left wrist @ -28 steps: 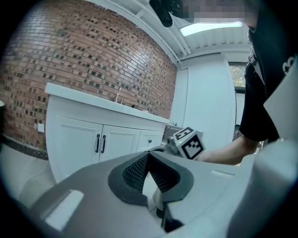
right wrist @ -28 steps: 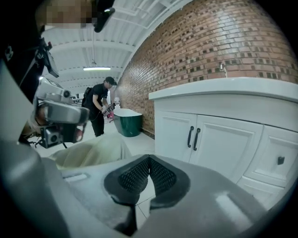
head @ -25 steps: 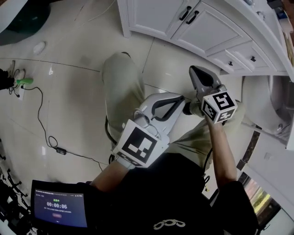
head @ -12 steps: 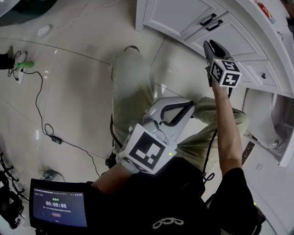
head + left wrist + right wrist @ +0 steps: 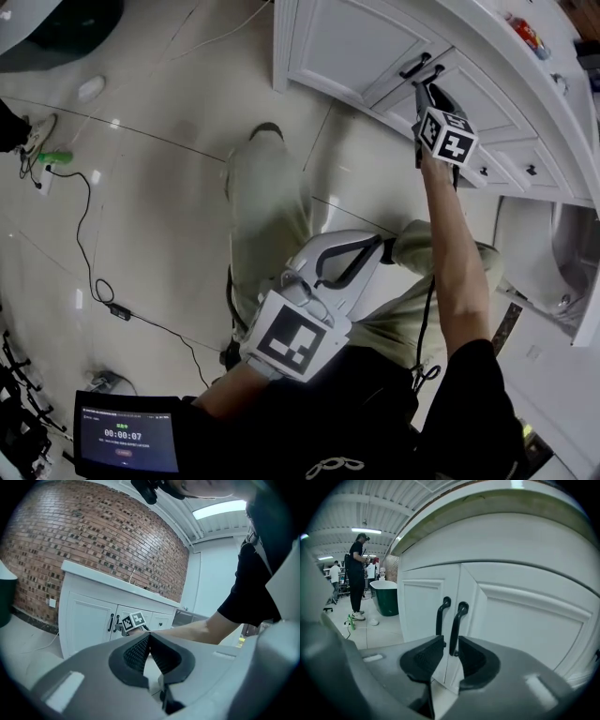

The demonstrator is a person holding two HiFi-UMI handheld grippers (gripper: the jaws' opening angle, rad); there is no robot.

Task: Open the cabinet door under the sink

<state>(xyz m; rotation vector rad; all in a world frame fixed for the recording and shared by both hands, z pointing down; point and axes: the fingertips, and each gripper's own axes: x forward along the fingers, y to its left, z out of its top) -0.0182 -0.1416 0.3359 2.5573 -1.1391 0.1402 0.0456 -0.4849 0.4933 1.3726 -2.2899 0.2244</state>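
With the right gripper (image 5: pixel 451 652) jaws apart and the black handle (image 5: pixel 457 623) of the right-hand cabinet door (image 5: pixel 525 620) rising in their gap, I would close squarely on its lower bar, then pull along the hinge arc, leaving the left gripper (image 5: pixel 149 641), jaws together, held back

Two tools (image 5: pixel 380 248) (image 5: pixel 429 90), two cabinet doors (image 5: pixel 419 606) (image 5: pixel 525 625), two black bar handles (image 5: pixel 442 616) (image 5: pixel 457 627), one green tub (image 5: pixel 386 597), one timer screen (image 5: pixel 127 436).
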